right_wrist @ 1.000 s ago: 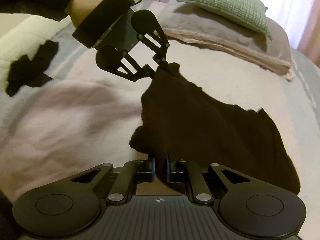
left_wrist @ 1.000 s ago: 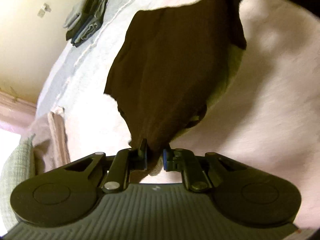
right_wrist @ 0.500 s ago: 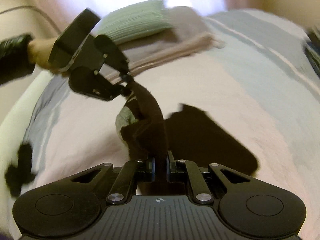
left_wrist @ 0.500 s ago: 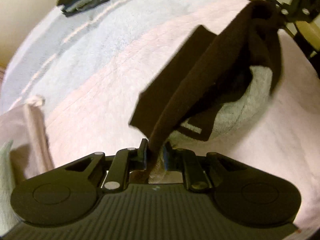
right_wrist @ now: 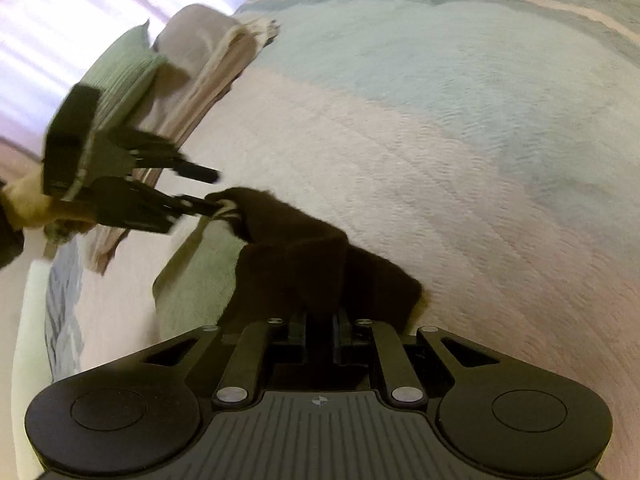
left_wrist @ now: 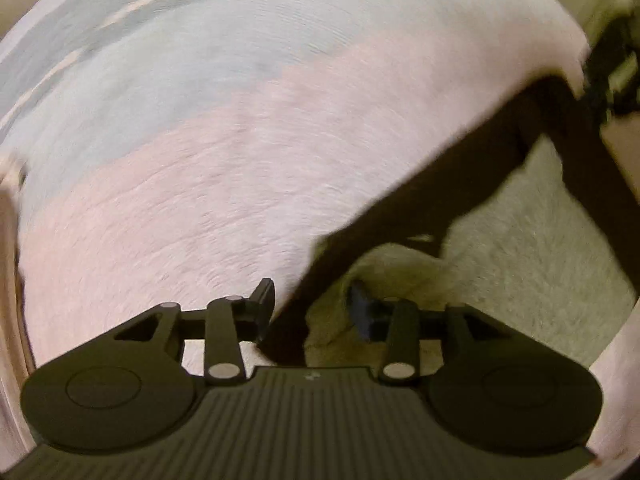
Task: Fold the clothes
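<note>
Two claws work one dark brown fleecy garment [right_wrist: 304,264] with a pale greenish-grey plush lining, stretched low over the bed's quilted pink-and-pale-blue blanket [right_wrist: 440,128]. The right claw [right_wrist: 320,336] is clamped on one end of the cloth, its jaws drawn close with the dark fabric bunched between them. The left claw [left_wrist: 312,304] stands with its jaws apart: in its own view the brown edge runs through the gap without being pinched, and in the right wrist view the same claw [right_wrist: 208,188] shows one finger [right_wrist: 196,174] lifted clear while the other lies against the garment's far corner.

Judging by this, the step in hand is a release — the left end has been carried over and is being let go, so that the cloth settles as a fold. The next move likely calls for drawing the left claw straight back without dragging the nap, then laying the right end down and flattening the layers; the open lining [left_wrist: 532,264] suggests the fold is not yet square.

The outer face looks matte and slightly fuzzy at its edges, soft enough to sag and crease rather than hold a line. The lining is denser and towel-like. The blanket has a fine rippled texture that may grip the fleece. A green checked pillow [right_wrist: 120,76] rests on a beige one beyond the left claw.
</note>
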Motion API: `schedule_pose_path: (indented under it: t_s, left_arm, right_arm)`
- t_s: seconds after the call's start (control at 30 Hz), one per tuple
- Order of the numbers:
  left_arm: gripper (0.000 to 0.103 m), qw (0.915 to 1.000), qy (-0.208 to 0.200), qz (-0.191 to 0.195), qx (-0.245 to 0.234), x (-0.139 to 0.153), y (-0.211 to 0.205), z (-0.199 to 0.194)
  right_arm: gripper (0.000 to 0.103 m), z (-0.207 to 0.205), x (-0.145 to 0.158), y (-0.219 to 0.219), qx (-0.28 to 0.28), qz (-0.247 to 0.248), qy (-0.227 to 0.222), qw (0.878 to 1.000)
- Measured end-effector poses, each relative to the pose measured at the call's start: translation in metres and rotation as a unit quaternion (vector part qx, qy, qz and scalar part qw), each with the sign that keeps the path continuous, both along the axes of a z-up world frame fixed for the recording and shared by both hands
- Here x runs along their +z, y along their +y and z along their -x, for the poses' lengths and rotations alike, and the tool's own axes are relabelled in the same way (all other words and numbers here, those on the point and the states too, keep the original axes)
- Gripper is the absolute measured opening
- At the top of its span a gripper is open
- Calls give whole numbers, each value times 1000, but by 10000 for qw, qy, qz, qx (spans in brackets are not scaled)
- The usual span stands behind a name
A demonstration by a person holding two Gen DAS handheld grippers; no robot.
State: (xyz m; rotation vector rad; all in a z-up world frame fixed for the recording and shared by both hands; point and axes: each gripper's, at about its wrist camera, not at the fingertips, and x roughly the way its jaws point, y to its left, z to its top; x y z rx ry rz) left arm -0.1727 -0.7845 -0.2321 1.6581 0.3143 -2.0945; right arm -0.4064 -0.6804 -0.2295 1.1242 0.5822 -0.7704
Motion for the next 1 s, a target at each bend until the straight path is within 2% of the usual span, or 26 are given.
schedule_pose_path:
  t_s: [0.1,0.17,0.27,0.33,0.43,0.57,0.6,0.67,0.7,0.73,0.77,0.87,0.93,1.0]
  left_arm:
    - [37,9966,348,126,740,25,-10,-33]
    - [37,9907,638,131,1194,42,-6,-55]
    - [37,9828,1033,-55,1533,49,8,-71]
    - [37,9798,1148,-296,1613,32,16,-70]
    - [35,9813,1036,-455,1555,-7,22,-53]
    - [36,9798,973,-336,1716,-42,19,-39]
    - [40,9791,953,-269,1777,-45,17,-39]
    - [42,9765,974,-245,1906,-41,15,-42]
    - [41,9756,974,-195,1956,-34,17,-45]
    - [37,9759,978,-141,1947,-25,21,-49]
    - [36,9764,979,-76,1924,-16,27,-54]
    - [34,9768,997,178,1888,16,46,-75]
    - [34,9781,1042,345,1766,33,64,-86]
    - [38,9830,1004,566,1429,41,89,-92]
  right_arm:
    - [4,3,10,7,-172,181,103,9996]
    - [4,2,18,16,-229,233,134,9994]
    - [4,-3,14,21,-340,237,196,9989]
    - [4,0,3,19,-584,126,168,9981]
    - [3,6,-11,11,-885,-44,91,9960]
    - [4,8,-17,9,-890,48,125,9959]
    - [6,6,-16,9,-830,115,167,9963]
    - [18,3,-7,12,-756,253,355,9962]
    - [35,-1,3,16,-716,400,610,9948]
    - [39,-6,13,22,-646,577,820,9929]
    - [39,-11,24,29,-514,761,919,9915]
    - [40,-45,63,63,349,1605,1190,9792]
    - [40,-80,77,93,1230,2026,1412,9612]
    - [44,-114,75,122,2068,2351,1815,9322]
